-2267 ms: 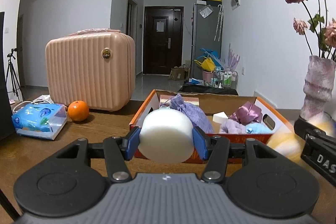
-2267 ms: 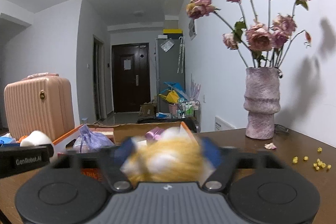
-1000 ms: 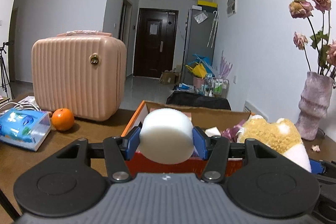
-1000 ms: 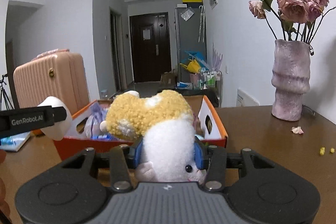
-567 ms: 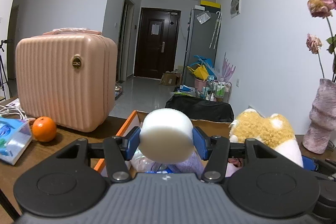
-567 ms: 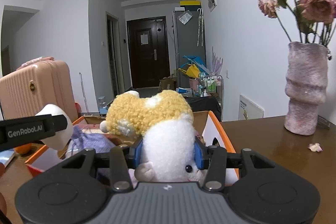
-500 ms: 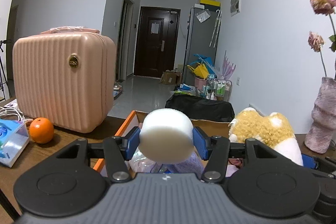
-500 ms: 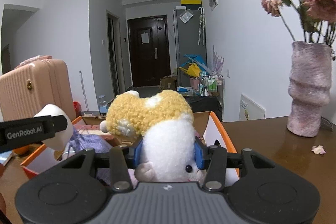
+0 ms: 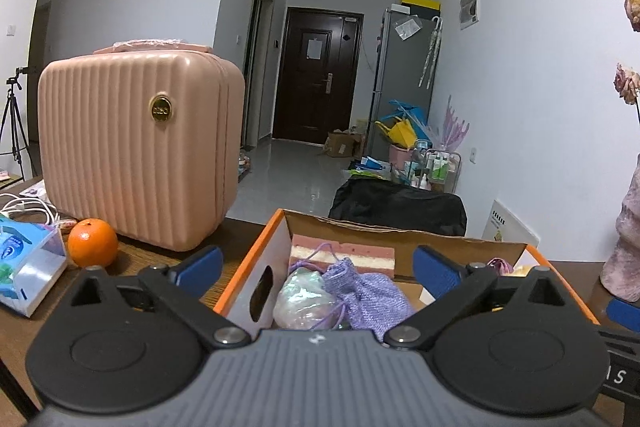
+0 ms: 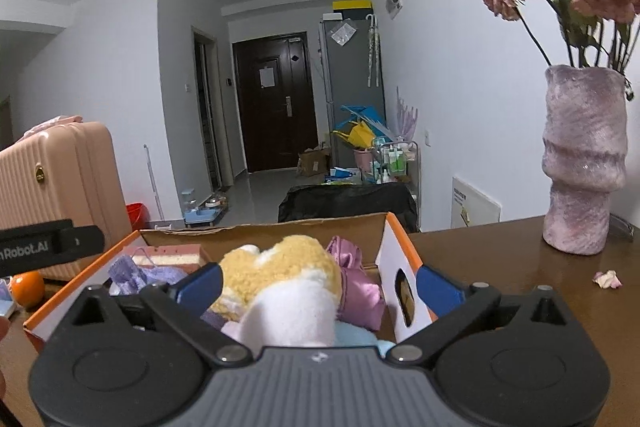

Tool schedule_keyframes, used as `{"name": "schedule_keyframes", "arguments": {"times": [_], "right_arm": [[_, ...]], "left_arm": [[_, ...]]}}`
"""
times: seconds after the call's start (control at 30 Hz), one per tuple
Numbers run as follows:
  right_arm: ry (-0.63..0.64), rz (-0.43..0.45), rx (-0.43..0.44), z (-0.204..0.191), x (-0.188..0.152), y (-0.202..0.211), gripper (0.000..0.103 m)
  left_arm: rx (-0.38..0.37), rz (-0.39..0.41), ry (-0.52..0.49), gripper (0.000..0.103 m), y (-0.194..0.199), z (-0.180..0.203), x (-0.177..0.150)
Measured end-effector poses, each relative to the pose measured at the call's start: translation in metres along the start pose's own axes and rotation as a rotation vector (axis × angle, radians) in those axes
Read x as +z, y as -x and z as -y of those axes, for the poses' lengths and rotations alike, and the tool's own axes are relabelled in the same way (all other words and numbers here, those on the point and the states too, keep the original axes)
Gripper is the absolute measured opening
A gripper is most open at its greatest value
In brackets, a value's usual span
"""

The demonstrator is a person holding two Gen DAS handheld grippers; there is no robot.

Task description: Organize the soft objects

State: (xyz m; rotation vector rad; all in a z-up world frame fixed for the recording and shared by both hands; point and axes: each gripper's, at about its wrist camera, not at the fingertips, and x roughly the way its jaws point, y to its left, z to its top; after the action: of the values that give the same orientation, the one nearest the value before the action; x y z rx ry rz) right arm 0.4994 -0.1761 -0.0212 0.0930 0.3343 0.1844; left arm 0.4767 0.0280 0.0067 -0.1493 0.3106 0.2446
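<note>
Brown wooden table (image 10: 500,259), hallway behind. Both sets of jaws opening wide: left gripper (image 9: 316,267) over purple pouch (image 9: 360,291), right gripper (image 10: 318,283) around plush toy (image 10: 280,283) in orange box (image 10: 394,259). "Robot.AI" readable on left gripper.

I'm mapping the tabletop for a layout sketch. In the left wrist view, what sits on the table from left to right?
Tissue pack → orange → pink suitcase → orange-edged cardboard box → pink vase.

Plush toy's (image 10: 280,291) lower half (behind hand-held gripper body)
</note>
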Motion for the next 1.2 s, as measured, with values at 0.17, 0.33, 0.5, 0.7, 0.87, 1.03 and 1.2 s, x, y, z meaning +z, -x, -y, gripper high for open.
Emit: {"name": "schedule_keyframes", "arguments": {"times": [0.17, 0.33, 0.5, 0.7, 0.87, 1.03, 1.2], "right_arm": [[-0.015, 0.015, -0.002, 0.006, -0.007, 0.016, 0.103], [-0.021, 0.04, -0.01, 0.011, -0.014, 0.044, 0.103], [-0.015, 0.051, -0.02, 0.016, -0.025, 0.079, 0.103], [0.009, 0.049, -0.027, 0.017, -0.043, 0.131, 0.103], [0.047, 0.047, -0.025, 0.014, -0.057, 0.18, 0.103], [0.056, 0.045, -0.014, 0.012, -0.074, 0.24, 0.103], [0.07, 0.087, 0.002, 0.011, -0.097, 0.304, 0.103]], "left_arm": [[0.006, 0.018, -0.029, 0.103, 0.016, -0.005, -0.004], [0.001, 0.029, -0.058, 0.103, 0.043, -0.012, -0.012], [-0.006, 0.026, -0.074, 0.103, 0.078, -0.025, -0.024], [-0.02, 0.021, -0.087, 0.103, 0.128, -0.041, -0.04], [-0.053, 0.02, -0.105, 0.103, 0.181, -0.055, -0.055], [-0.11, 0.021, -0.12, 0.103, 0.242, -0.067, -0.073], [-0.163, 0.051, -0.152, 0.103, 0.306, -0.076, -0.099]]}}
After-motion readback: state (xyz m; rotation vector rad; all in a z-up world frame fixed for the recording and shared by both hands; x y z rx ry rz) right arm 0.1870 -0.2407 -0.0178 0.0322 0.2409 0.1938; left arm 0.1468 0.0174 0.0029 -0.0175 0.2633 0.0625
